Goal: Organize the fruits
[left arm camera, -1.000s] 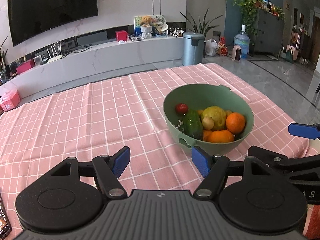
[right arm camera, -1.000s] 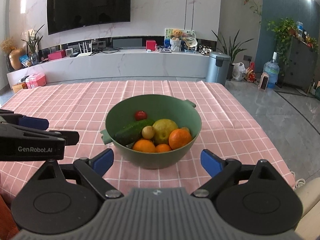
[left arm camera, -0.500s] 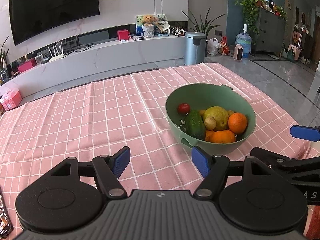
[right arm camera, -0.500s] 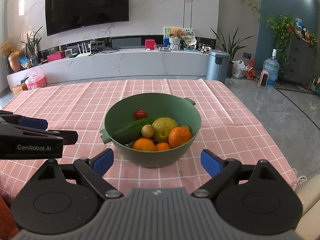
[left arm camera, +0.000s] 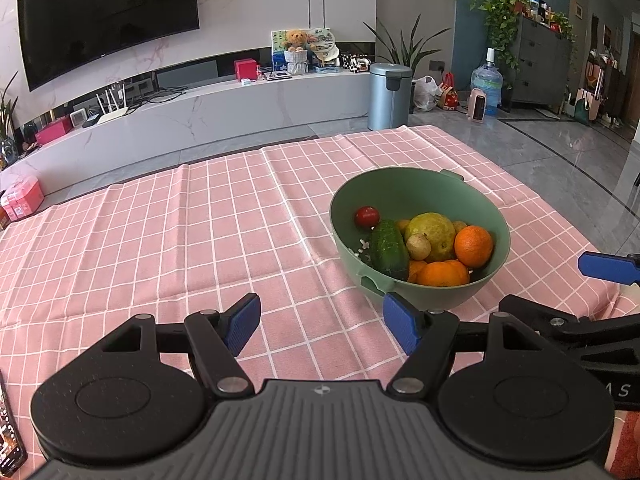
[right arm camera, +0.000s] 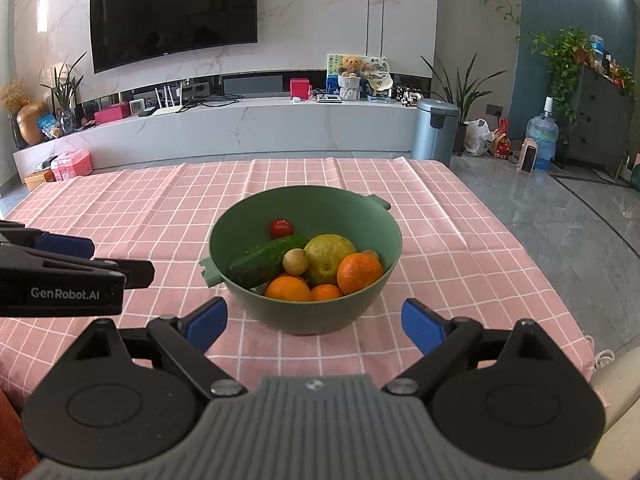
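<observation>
Pink checked tablecloth (right arm camera: 460, 216), green bowl (right arm camera: 248, 236) hiding lower fruit, both grippers' jaws apart, empty.

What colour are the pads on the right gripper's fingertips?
Blue pads on black fingers, clearest in the right wrist view.

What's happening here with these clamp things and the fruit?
A person holds a two-finger gripper in each hand over a table with a pink checked cloth. Both the left gripper and the right gripper are open and empty, just short of a green bowl. The bowl holds a cucumber, a small tomato, oranges and other fruit. Nothing has been picked up yet.
</observation>
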Available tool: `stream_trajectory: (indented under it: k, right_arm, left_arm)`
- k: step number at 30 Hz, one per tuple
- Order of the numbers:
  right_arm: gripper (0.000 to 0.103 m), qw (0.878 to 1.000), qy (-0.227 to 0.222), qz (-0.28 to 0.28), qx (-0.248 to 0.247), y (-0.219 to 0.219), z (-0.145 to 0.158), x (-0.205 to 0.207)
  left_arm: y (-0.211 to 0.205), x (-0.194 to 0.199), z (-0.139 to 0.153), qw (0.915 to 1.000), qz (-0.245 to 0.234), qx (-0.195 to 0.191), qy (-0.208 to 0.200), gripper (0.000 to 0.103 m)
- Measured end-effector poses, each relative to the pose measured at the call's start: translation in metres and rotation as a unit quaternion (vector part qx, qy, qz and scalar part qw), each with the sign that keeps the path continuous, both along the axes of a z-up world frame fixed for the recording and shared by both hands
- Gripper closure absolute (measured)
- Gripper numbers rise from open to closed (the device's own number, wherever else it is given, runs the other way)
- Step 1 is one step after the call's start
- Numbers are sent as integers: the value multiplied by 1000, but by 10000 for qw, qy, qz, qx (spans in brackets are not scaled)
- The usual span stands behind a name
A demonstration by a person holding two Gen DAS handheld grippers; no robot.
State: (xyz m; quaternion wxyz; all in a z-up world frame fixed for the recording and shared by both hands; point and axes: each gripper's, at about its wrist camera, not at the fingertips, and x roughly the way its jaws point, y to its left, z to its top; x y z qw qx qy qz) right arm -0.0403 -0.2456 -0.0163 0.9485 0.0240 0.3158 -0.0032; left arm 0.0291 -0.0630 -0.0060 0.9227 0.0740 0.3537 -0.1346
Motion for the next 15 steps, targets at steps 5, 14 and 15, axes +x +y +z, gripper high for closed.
stream_trajectory:
  k: [5, 14, 15]
  right_arm:
    - [13, 10000, 10, -4, 9, -1, 0, 0]
    - [13, 10000, 1, -7, 13, -2, 0, 1]
    - [13, 10000, 0, -7, 11, -2, 0, 1]
  left_arm:
    - [-1, 0, 0, 10000, 0, 16, 19, 21]
    - [-2, -1, 0, 10000, -6, 40, 13, 21]
    - [-2, -1, 0, 10000, -3, 42, 16, 21]
